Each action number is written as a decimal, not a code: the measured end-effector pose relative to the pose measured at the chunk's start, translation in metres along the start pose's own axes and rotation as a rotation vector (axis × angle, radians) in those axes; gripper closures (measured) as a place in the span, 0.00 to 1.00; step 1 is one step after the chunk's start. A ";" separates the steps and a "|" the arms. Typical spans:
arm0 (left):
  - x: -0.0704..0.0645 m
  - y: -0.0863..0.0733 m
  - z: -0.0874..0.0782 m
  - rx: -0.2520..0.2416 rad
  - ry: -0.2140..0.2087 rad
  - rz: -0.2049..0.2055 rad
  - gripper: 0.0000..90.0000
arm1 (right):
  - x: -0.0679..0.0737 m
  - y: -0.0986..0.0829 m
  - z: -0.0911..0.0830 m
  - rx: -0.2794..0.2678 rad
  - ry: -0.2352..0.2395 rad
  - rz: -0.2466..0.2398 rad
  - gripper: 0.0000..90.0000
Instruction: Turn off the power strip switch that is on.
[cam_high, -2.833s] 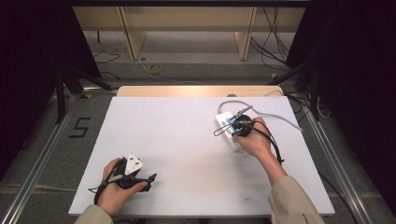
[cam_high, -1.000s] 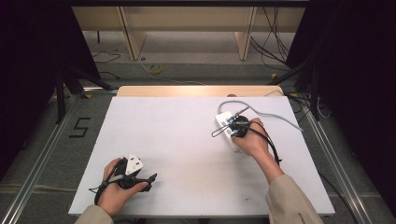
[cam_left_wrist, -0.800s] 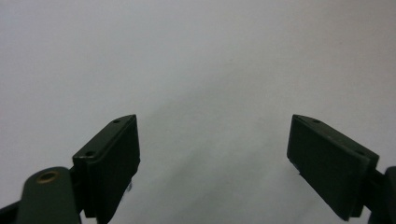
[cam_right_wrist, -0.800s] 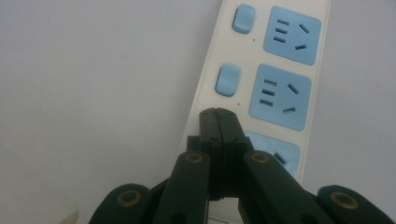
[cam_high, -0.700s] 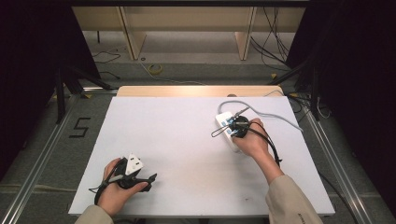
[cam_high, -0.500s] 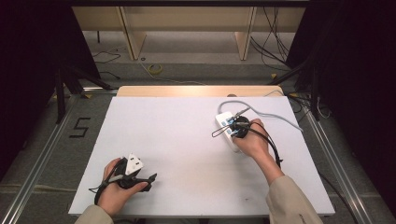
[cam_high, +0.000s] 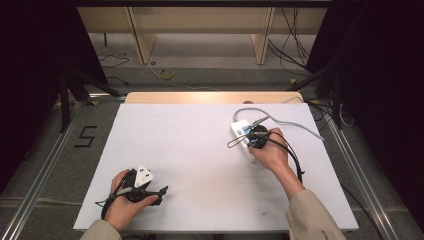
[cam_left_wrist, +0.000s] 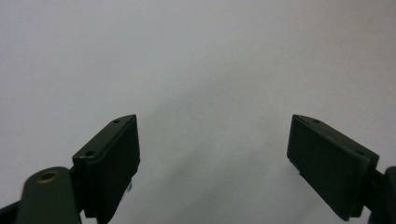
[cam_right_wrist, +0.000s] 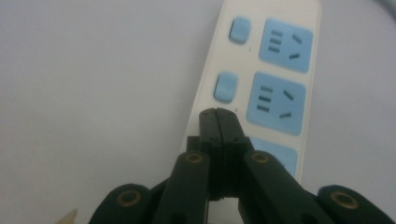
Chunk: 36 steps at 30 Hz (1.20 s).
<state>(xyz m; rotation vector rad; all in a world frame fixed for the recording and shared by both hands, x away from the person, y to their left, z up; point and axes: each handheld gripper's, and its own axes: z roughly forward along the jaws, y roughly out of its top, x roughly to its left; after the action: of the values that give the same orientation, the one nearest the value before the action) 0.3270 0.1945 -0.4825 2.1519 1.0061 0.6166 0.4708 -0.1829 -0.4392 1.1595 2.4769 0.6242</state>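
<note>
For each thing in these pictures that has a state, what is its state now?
Left gripper: open, jaws wide apart over the bare white table, holding nothing.
Right gripper: shut, jaws pressed together, tips over the power strip.
Power strip: lies flat on the table; the visible blue sockets have no plugs in them.
Power strip cable: attached, curving away toward the table's right edge.

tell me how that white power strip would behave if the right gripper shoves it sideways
The power strip lies flat and long on the smooth table, so it would likely slide or pivot, not tip. Its grey cable might drag one end back. The body looks rigid.
</note>
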 end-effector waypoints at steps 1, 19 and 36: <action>0.000 0.000 0.000 0.003 -0.001 0.002 0.19 | 0.001 0.000 -0.001 0.006 0.005 -0.001 1.00; 0.000 0.000 0.000 0.001 0.001 -0.002 0.19 | -0.002 -0.002 -0.009 -0.015 0.003 -0.003 1.00; 0.000 0.000 0.000 0.001 0.001 -0.004 0.19 | -0.006 -0.016 -0.027 -0.033 0.027 -0.007 1.00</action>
<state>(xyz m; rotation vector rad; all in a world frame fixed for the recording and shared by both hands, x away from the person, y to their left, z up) 0.3270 0.1944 -0.4824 2.1498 1.0118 0.6158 0.4520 -0.2029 -0.4241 1.1370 2.4823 0.6802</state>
